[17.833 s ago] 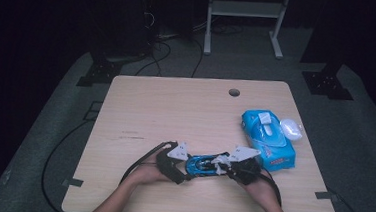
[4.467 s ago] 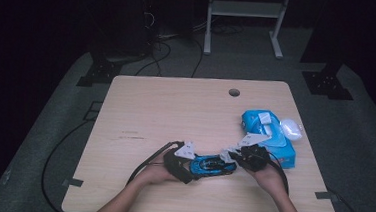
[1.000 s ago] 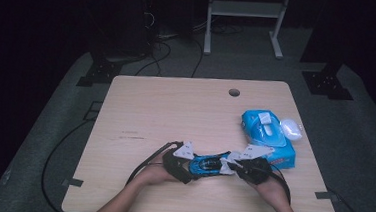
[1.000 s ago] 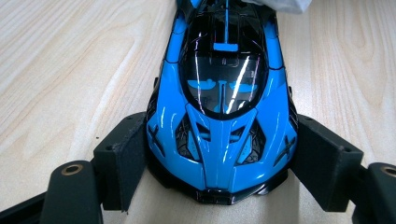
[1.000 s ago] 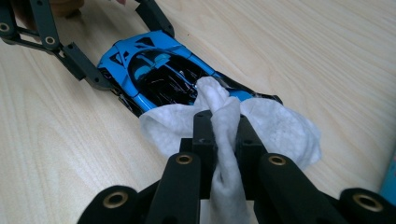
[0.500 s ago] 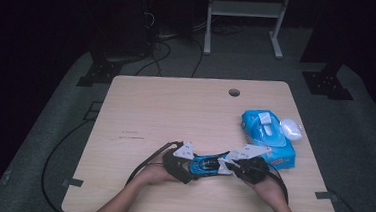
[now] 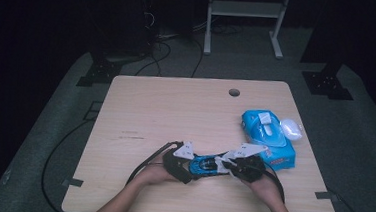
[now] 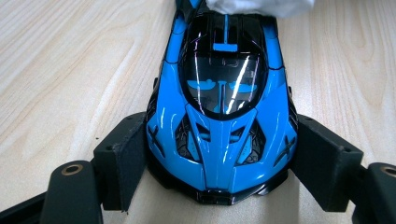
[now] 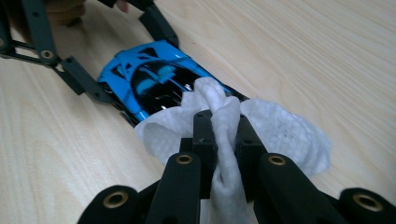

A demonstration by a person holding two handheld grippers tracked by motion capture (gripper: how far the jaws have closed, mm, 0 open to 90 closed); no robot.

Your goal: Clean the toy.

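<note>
Resting near the front edge of the pale wooden table, about midway along it, a glossy blue and black toy sports car lies between the person's two hand-held grippers. The left gripper is clenched on the car's nose, one black padded jaw pressed against each front flank, and the car's dark windscreen and roof stretch away from this camera along the wood grain. The right gripper is clamped on a crumpled white wet wipe, its jaws pinching a bunched fold while the loose part of the wipe drapes over the car's rear end and touches the tabletop beside it. In the right gripper view the left gripper's black linkage bars frame the far end of the car. In the high view the person's forearms come in from the front edge and both hands meet around the car. Near the table's right edge lies a blue soft pack of wet wipes with a white flip lid, and a small white rounded object sits just beside it. A round cable hole sits near the far edge.
</note>
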